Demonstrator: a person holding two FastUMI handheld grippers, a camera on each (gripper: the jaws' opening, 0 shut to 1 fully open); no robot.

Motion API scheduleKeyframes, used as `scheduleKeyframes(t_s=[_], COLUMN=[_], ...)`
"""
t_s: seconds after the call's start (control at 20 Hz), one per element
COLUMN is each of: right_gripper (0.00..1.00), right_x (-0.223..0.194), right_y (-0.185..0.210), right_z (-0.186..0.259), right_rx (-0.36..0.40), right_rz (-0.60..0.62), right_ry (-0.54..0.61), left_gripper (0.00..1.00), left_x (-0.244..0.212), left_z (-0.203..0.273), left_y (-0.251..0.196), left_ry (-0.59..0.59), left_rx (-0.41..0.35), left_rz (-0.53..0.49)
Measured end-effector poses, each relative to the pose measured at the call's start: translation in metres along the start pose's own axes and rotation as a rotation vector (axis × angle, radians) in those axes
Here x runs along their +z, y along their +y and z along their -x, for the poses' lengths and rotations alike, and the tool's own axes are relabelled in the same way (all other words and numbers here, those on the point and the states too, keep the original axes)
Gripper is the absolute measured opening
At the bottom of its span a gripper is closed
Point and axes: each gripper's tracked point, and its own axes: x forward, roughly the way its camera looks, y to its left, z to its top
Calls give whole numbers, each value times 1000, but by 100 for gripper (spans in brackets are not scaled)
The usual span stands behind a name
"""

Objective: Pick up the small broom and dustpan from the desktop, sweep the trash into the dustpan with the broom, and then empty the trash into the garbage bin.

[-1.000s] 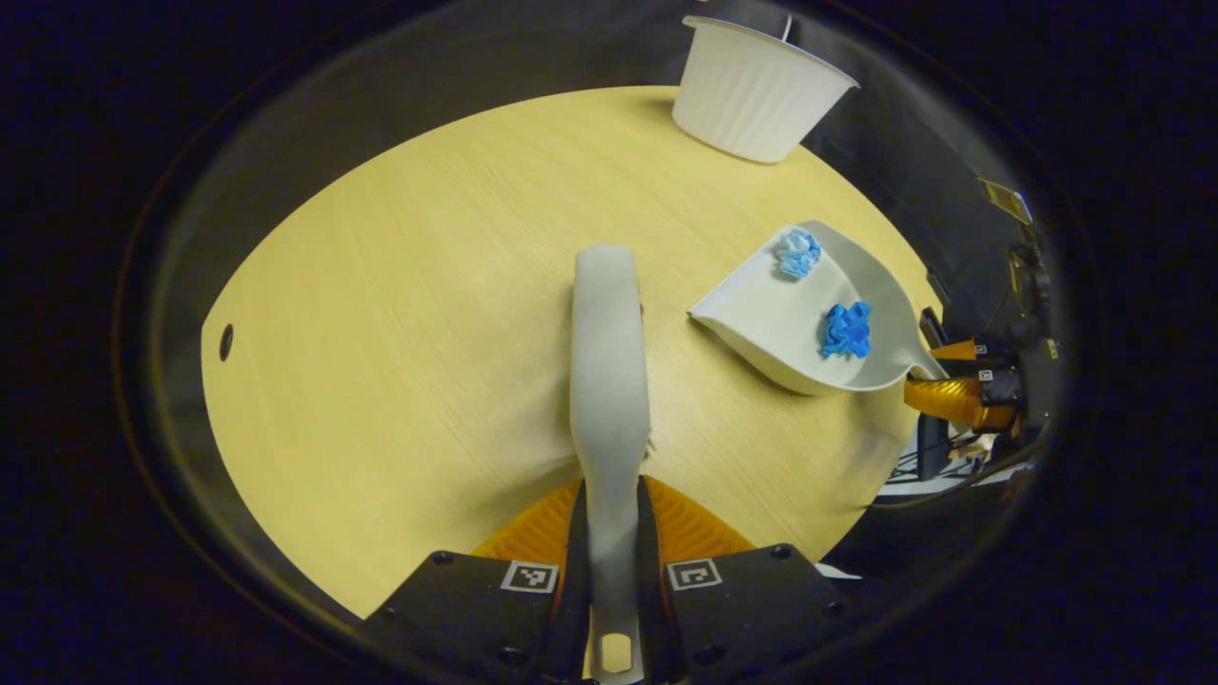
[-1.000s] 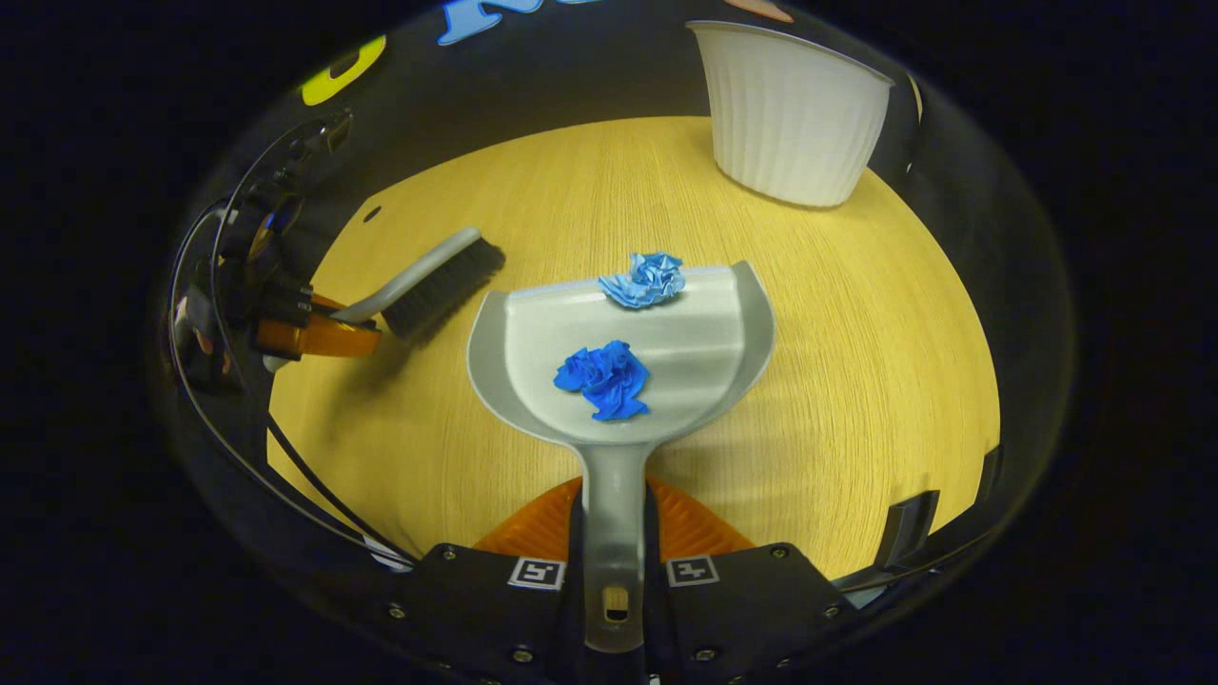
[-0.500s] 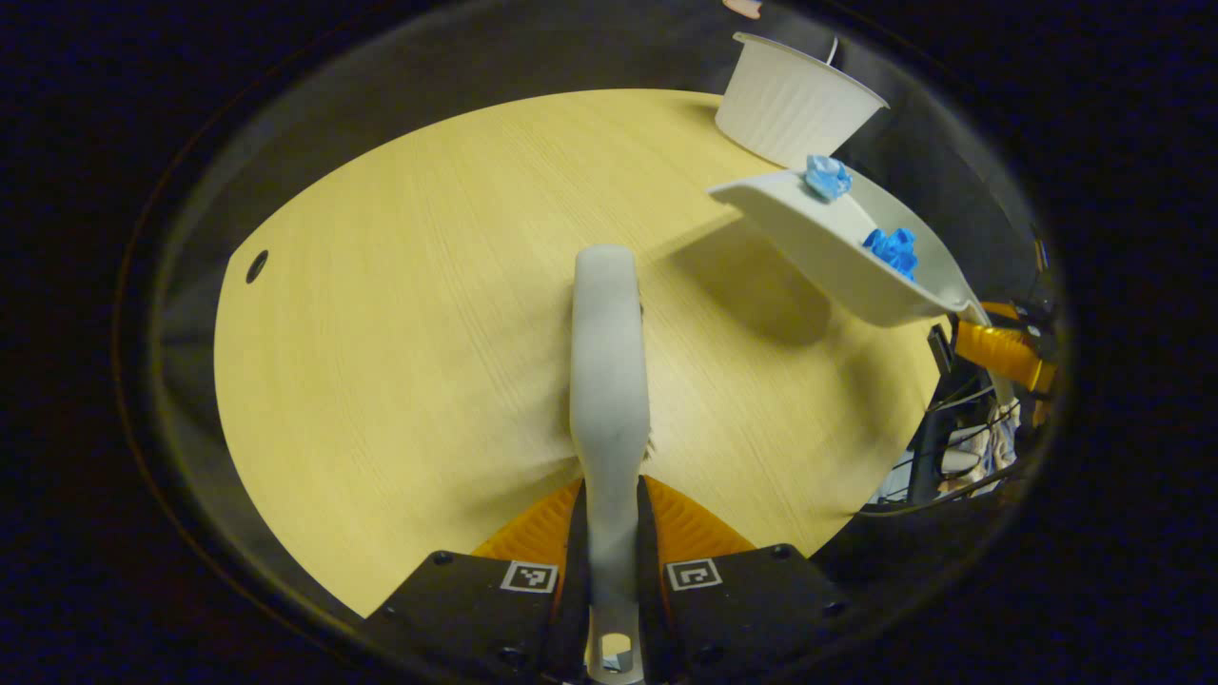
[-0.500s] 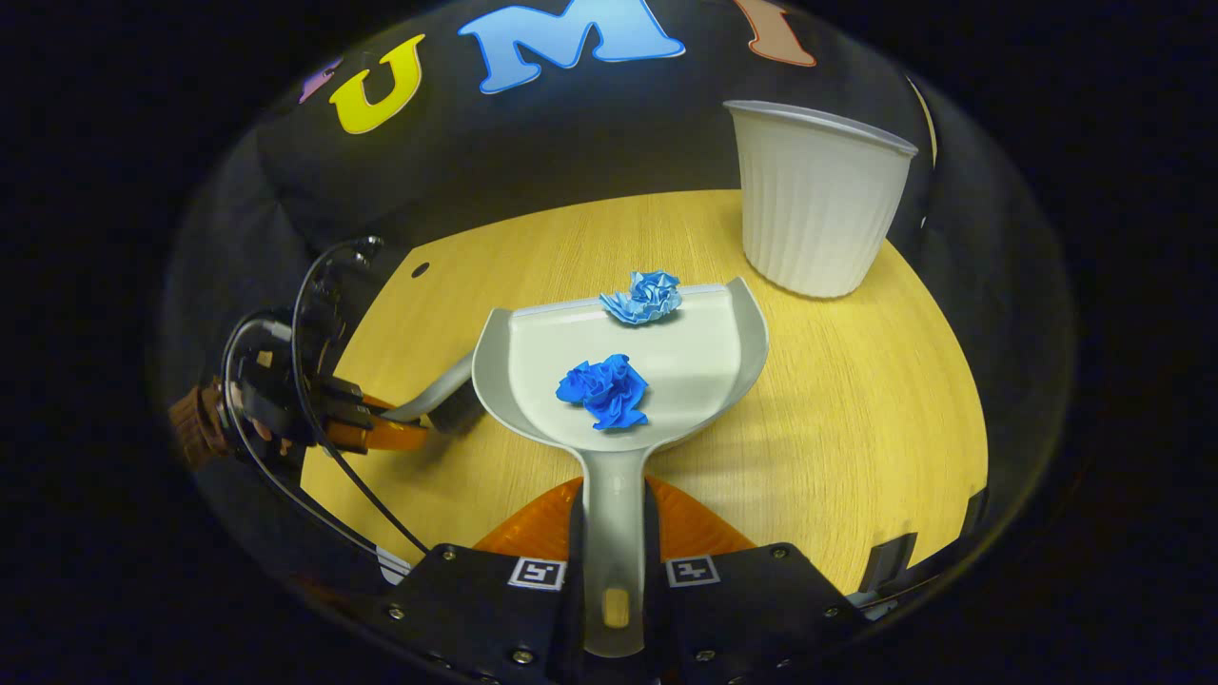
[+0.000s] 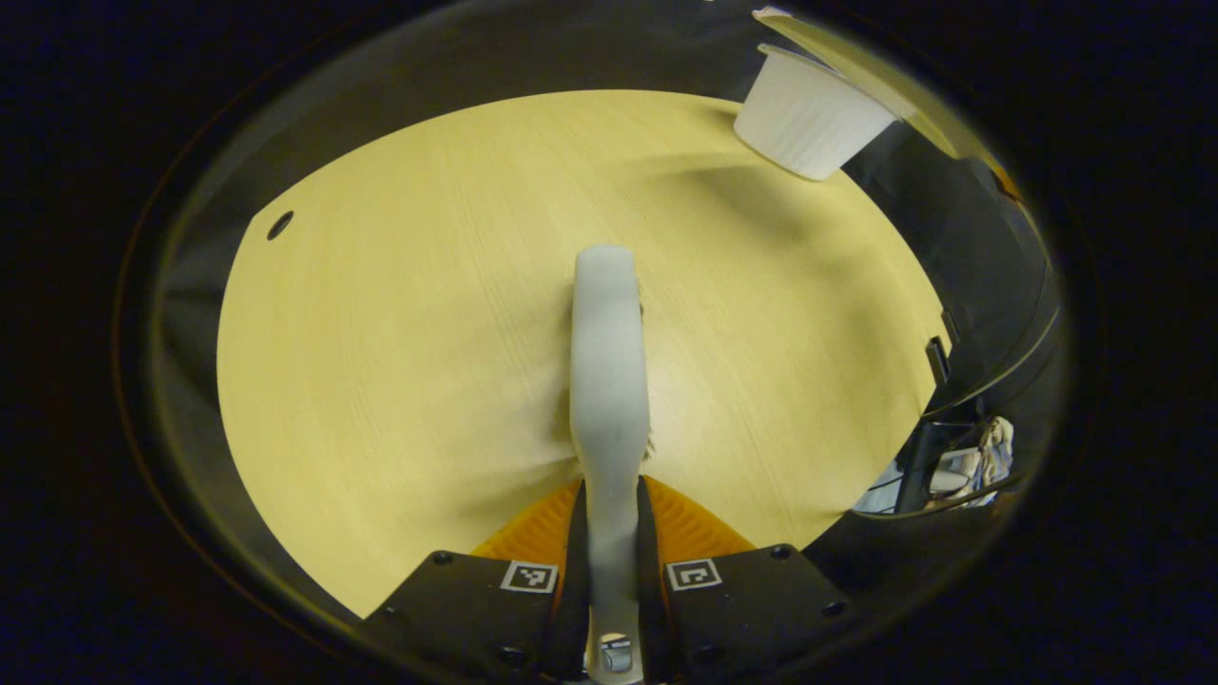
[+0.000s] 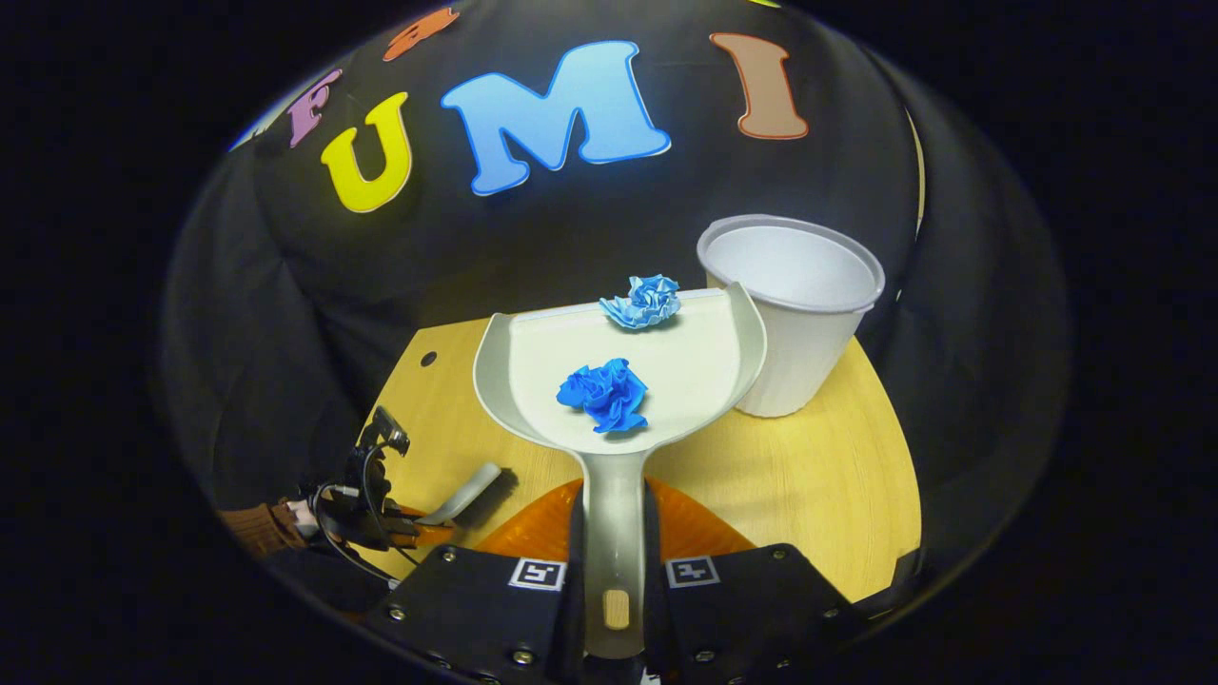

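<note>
Dustpan [image 6: 657, 366], holding two paper wads [image 6: 603, 393], is pinched by the right claw [image 6: 614, 533] beside the bin [image 6: 790, 314]; left claw [image 5: 609, 533] pinches the broom [image 5: 609, 371] above the table [image 5: 400, 333].

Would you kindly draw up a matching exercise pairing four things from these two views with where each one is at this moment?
Things:
1. broom
2. dustpan
3. dark blue paper wad
4. garbage bin

Places:
A. standing on the desktop near its far edge
B. lying in the middle of the pan
C. handle clamped in the left gripper
D. handle clamped in the right gripper, raised above the desk

Pairs: 1-C, 2-D, 3-B, 4-A
</note>
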Motion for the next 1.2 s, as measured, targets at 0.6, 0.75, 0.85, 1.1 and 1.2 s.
scheduleKeyframes(t_s=[0.6,0.75,0.85,1.1,1.2], right_gripper=[24,24,24,23,24], right_x=[2,1,4,14,15], right_y=[-10,-9,-15,-18,-19], right_z=[11,13,16,27,29], right_rx=[-354,-424,-462,-573,-623], right_rz=[73,152,208,407,511], right_ry=[-17,30,59,104,111], left_gripper=[29,28,29,28,28], left_x=[-10,-7,-6,-4,-4], left_z=[0,-4,-4,-4,-5], left_y=[-15,-15,-17,-21,-21], left_ry=[-1,-2,-2,-2,-2], left_rx=[5,11,12,12,10], left_rz=[42,33,41,53,62])
